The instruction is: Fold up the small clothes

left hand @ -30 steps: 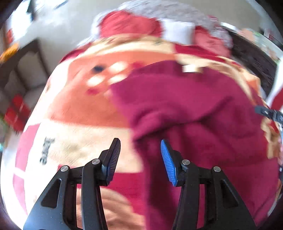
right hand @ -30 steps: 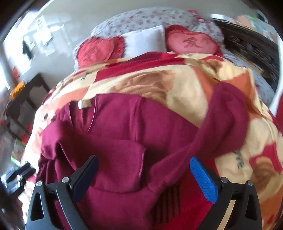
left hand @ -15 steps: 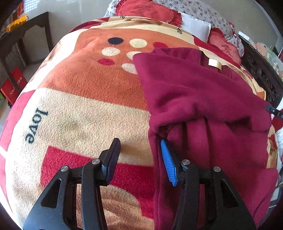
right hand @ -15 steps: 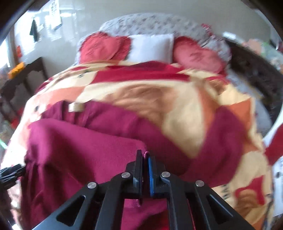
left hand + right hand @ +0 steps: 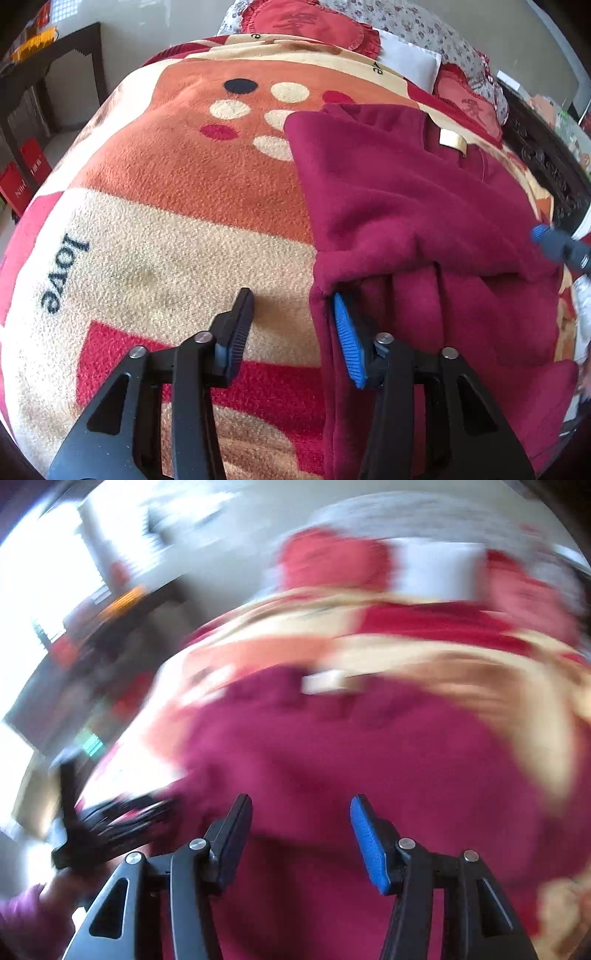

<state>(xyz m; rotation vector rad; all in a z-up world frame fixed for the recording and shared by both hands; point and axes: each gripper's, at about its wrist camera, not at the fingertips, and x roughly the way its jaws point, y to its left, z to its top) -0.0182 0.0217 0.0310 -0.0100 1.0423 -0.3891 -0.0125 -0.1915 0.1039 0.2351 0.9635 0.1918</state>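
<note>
While the maroon sweater point(image 5: 417, 221) lay half folded on the patterned blanket point(image 5: 177, 229), the left gripper point(image 5: 291, 325) was closing at the sweater's near left edge, nothing pinched yet. The right gripper point(image 5: 301, 830) was opening above the sweater, released. A missed edge could let the fold be dragged askew. The right view was badly blurred; the sweater's far sleeve was not made out.

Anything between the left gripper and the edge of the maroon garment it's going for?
Nothing visible. The left gripper sits right at the maroon garment's left edge on the blanket; its jaws are closing, with only bare blanket and the garment's edge between them.
</note>
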